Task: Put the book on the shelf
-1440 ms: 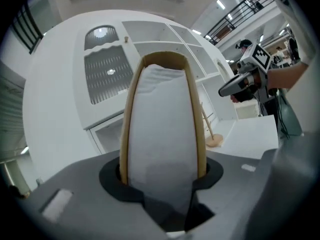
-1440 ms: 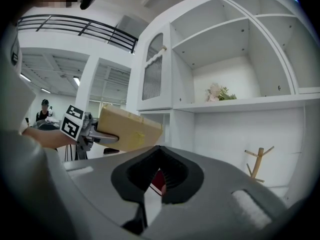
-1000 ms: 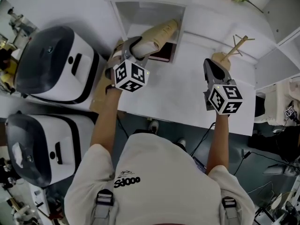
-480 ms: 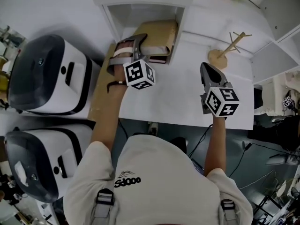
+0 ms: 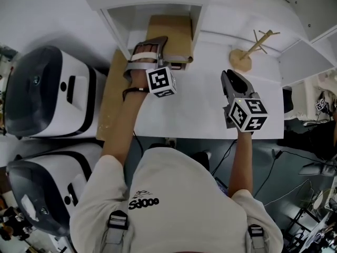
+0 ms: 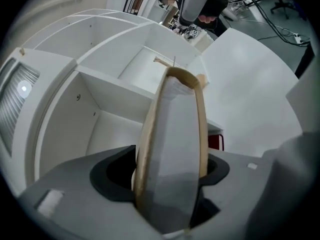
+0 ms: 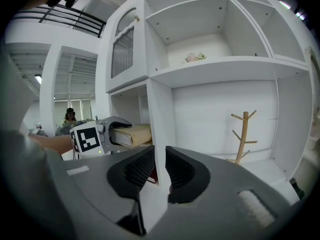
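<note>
A thick tan book (image 5: 169, 31) lies flat with its far end inside a white shelf compartment (image 5: 126, 16). My left gripper (image 5: 154, 44) is at the book's near end, one jaw above it and one below. In the left gripper view the book (image 6: 172, 149) stands between the jaws of that gripper (image 6: 170, 170). The jaws are opening, and a dark gap shows beside the left cover. My right gripper (image 5: 227, 77) hovers over the white tabletop to the right. Its jaws (image 7: 160, 169) stand a narrow gap apart with nothing between them.
A dark red book (image 5: 178, 65) lies under the tan one at the compartment's mouth. A small wooden branch rack (image 5: 247, 49) stands right of it. Two white machines with dark lids (image 5: 47, 88) sit at the left, beside a brown board (image 5: 110, 101). Flowers (image 7: 192, 57) lie on an upper shelf.
The book went from tilted at the compartment's mouth to flat and deeper inside it. My left gripper followed it forward. The right gripper hardly moved.
</note>
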Motion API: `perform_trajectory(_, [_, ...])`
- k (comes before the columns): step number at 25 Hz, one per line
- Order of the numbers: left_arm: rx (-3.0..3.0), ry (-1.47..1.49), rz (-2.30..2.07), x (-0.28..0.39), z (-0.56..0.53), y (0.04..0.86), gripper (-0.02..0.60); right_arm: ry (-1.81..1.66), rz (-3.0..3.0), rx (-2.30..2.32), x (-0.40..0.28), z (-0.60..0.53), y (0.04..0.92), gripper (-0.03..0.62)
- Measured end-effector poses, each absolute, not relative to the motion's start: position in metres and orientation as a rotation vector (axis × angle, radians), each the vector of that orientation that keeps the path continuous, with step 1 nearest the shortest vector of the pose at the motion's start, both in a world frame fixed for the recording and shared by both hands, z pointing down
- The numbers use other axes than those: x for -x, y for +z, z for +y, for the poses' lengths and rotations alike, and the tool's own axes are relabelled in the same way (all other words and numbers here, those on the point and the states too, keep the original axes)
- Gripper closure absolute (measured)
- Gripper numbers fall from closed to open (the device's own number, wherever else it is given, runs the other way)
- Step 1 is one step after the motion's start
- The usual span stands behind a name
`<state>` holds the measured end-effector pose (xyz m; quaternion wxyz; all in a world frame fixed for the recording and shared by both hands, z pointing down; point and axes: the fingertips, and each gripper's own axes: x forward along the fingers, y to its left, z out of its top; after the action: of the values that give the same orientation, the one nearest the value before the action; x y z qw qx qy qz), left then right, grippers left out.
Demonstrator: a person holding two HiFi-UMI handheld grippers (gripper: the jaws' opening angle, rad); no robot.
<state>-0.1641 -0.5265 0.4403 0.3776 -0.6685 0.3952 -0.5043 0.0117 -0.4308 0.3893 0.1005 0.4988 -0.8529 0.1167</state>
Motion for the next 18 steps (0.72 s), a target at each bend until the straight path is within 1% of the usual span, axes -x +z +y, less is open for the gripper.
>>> perform_trajectory(4, [1.729, -1.357, 0.975, 0.164, -0.543, 0.458, 0.192, 0.348, -2.523, -1.508, -0.017, -0.434, 0.386, 0.524])
perform_trajectory(7, [1.734, -1.381, 0.955, 0.163, -0.553, 0.466, 0.175, 0.354, -2.54, -1.568, -0.023, -0.439, 0.38, 0.563])
perform_trajectory(9, [1.752, -1.385, 0.948, 0.163, -0.559, 0.47, 0.162, 0.363, -2.542, -1.578, -0.026, -0.442, 0.379, 0.573])
perform_trajectory(13, [1.828, -1.347, 0.972, 0.159, -0.569, 0.472, 0.136, 0.371, -2.528, -1.569, -0.025, -0.449, 0.382, 0.576])
perform_trajectory(15, [1.836, -1.338, 0.974, 0.159, -0.574, 0.472, 0.134, 0.375, -2.527, -1.561, -0.023, -0.453, 0.384, 0.577])
perform_trajectory(18, [1.845, -1.362, 0.941, 0.158, -0.582, 0.475, 0.102, 0.373, -2.526, -1.554, -0.019, -0.456, 0.384, 0.577])
